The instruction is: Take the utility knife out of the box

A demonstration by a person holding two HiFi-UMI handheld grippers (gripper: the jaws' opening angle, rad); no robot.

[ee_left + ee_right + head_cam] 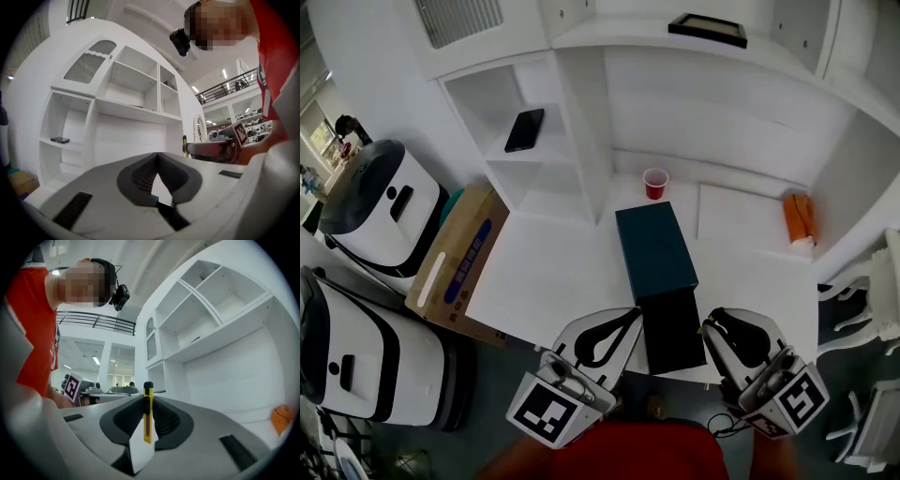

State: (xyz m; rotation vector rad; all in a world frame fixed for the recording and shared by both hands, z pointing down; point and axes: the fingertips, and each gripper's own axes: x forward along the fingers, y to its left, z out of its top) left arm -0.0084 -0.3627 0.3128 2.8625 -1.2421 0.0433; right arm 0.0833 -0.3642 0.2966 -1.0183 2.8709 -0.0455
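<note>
The right claw (148, 401) pinches the yellow utility knife (147, 423), held clear of the teal box (654, 246) on the bench (544, 272) — so it's out, I judge — while the left claw (157, 158), closed and empty, sits left of its drawer (673, 333).

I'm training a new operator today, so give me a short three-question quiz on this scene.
1. True or false: the right gripper is clamped on the yellow utility knife.
2. What stands just beyond the far end of the teal box? A) red cup B) blue bowl C) green bottle
3. Fill in: between its jaws, the left gripper holds ____.
Key: 1 true; 2 A; 3 nothing.
</note>
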